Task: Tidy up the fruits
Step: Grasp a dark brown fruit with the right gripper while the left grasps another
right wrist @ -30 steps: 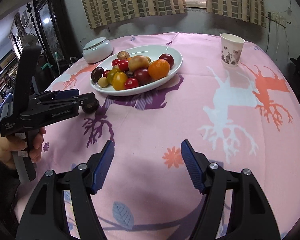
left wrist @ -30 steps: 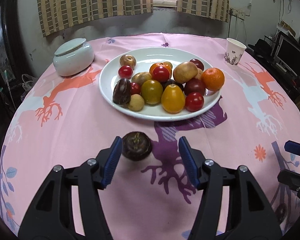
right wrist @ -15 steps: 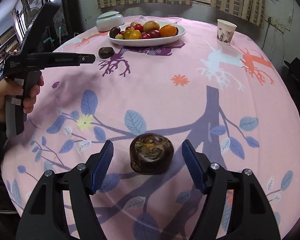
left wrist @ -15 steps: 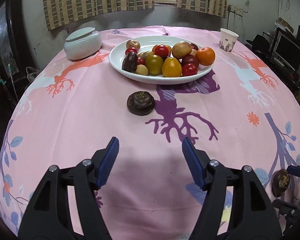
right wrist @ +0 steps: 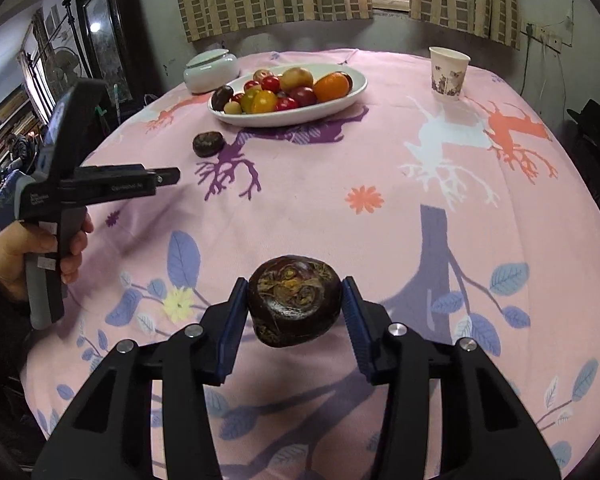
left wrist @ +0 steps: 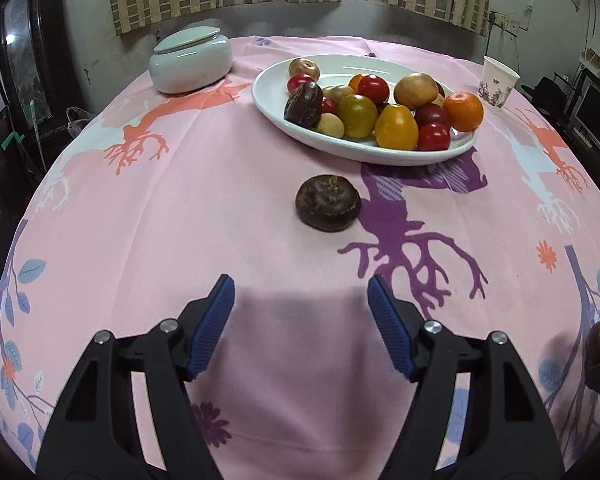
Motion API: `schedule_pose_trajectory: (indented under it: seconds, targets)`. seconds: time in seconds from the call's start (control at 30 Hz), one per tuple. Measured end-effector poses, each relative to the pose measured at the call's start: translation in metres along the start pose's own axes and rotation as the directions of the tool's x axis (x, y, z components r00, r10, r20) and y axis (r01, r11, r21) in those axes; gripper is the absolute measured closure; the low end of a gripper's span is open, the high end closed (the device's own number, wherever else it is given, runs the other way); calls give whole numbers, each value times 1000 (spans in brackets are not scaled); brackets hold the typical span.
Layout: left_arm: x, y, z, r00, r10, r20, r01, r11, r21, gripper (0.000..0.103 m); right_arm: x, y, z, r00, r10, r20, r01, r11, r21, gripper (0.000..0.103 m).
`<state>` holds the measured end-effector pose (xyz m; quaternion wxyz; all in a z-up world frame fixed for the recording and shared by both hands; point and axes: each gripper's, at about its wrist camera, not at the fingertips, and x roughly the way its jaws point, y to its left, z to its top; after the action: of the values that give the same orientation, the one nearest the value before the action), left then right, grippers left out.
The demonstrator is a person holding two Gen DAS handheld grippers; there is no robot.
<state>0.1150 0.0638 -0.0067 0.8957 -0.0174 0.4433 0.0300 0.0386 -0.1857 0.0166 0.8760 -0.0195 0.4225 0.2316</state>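
Presently the right tool is clamped on a dark brown fruit above the counter. The left tool is spread wide and empty. A second dark fruit lies on the cloth just beside the fruit plate.

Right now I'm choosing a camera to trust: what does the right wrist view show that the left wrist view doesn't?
Only the right wrist: the right gripper clamped on a dark fruit, and the hand holding the left gripper. Only the left wrist: the left gripper open and empty. Both: the white plate, loose dark fruit, paper cup, lidded bowl.
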Motion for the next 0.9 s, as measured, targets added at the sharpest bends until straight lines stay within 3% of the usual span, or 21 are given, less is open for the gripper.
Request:
schedule_pose_trajectory:
  seconds: [0.17,0.27,0.5,0.73,0.9]
  targets:
    - [23,-10,19,1000,5,-16,-5,1000,2,34,17,9,14,998,66,18,-66,998,2,56]
    - [39,-15,29,999,-1,-37,2,1000,16,45,25,6,13,997,81,-3,-81,997,3,56]
    - [48,-14,39,1000,-11,-9,11,1000,6,58,30,2,10,993,113,-20,-113,993,15,56]
    - [7,-30,29,998,-59,27,56,993,106,58,24,4,18,997,83,1,-83,997,-3,56]
    - [-15,-29,46,994,-78,78,70,992,102,58,22,9,65,998,12,55,-6,995,-100,56]
